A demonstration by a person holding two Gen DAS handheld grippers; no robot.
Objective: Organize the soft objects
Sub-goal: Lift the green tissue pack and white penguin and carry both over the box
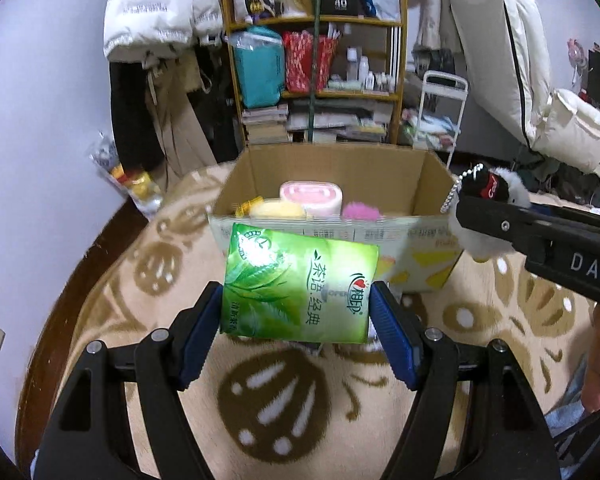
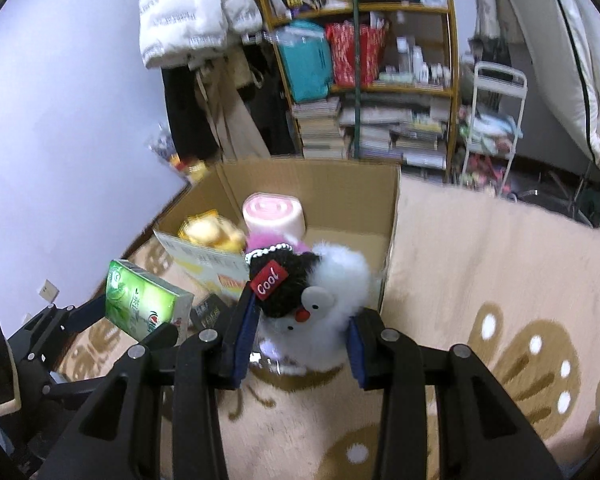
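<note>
While the open cardboard box [image 1: 332, 184] is sitting mid-frame on the beige patterned blanket [image 1: 284, 400], its near rim is lying just beyond both held things, and its flaps are standing up at the back and sides. Inside, a pink rolled towel [image 1: 311, 197], a yellow soft thing [image 1: 277, 209] and a pink fluffy thing [image 1: 361, 211] are filling the left and middle, leaving bare cardboard floor on the right in the right wrist view. Blanket is spreading free at lower right; a cluttered shelf [image 1: 316, 60] is crowding the top of the frame.

The left gripper [image 1: 296, 312] is standing fairly wide, its blue pads pressing the two sides of a green tissue pack [image 1: 300, 284], held clear of the blanket before the box.

The right gripper [image 2: 300, 336] is standing narrower, squeezing a white plush toy [image 2: 332, 300] in a black "Cool" cap, lifted at the box's near rim.
</note>
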